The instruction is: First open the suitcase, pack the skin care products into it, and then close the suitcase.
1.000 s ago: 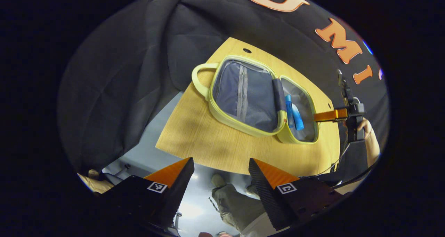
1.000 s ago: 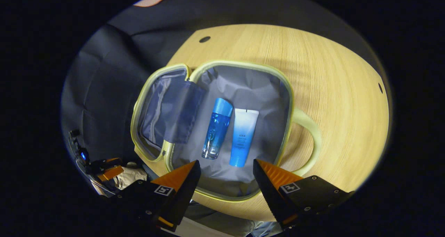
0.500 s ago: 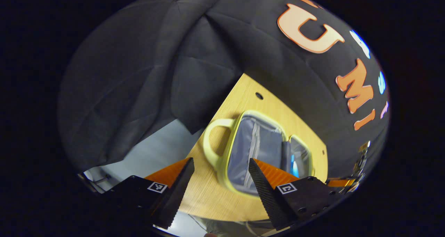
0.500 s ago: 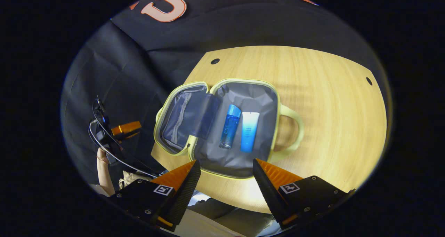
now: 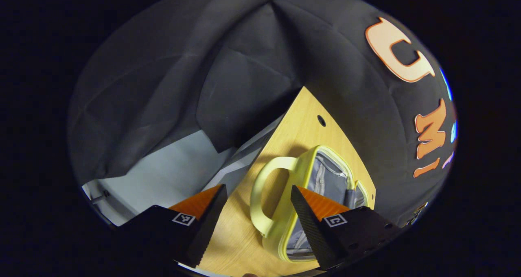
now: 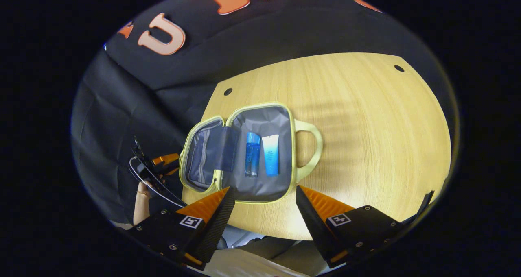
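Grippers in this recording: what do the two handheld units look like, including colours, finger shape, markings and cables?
Both the left gripper and the right gripper have two wedge-shaped fingers, orange on top with black ribbed inner pads, on black bodies that each carry small square black-and-white markers. In the right gripper view, the left gripper appears farther off as an orange-and-black unit with a black cable looping below it.
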